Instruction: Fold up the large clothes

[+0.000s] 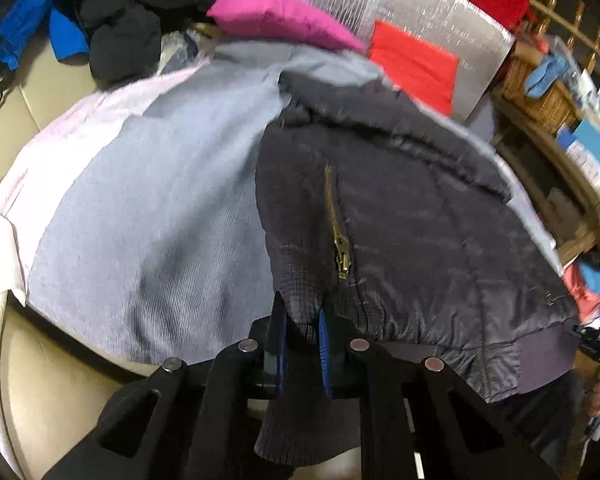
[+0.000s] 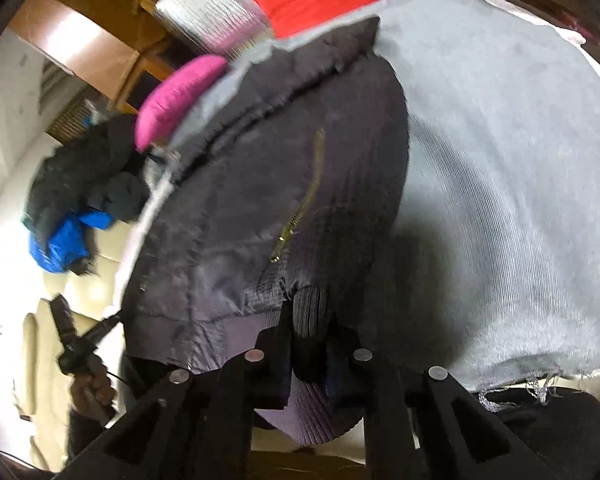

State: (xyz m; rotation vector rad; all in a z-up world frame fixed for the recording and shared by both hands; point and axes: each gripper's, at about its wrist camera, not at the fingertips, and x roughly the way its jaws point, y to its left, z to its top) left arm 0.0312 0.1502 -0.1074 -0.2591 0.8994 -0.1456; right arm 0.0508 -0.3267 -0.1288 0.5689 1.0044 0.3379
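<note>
A dark navy padded jacket (image 1: pixel 412 216) with a brass pocket zipper (image 1: pixel 340 240) lies on a light blue-grey cloth (image 1: pixel 160 208). My left gripper (image 1: pixel 303 310) is shut on the jacket's ribbed hem near the zipper. In the right wrist view the jacket (image 2: pixel 268 184) fills the middle, and my right gripper (image 2: pixel 310 316) is shut on the ribbed hem band. The left gripper (image 2: pixel 74 336) shows at that view's left edge, held in a hand. The right gripper (image 1: pixel 596 340) shows at the left wrist view's right edge.
A magenta cushion (image 1: pixel 276 16), a red cushion (image 1: pixel 416 68) and a silver quilted panel (image 1: pixel 412 8) lie at the back. Black and blue clothes (image 1: pixel 100 24) are piled at the back left on a cream sofa (image 1: pixel 32 360). Wicker shelves (image 1: pixel 548 92) stand right.
</note>
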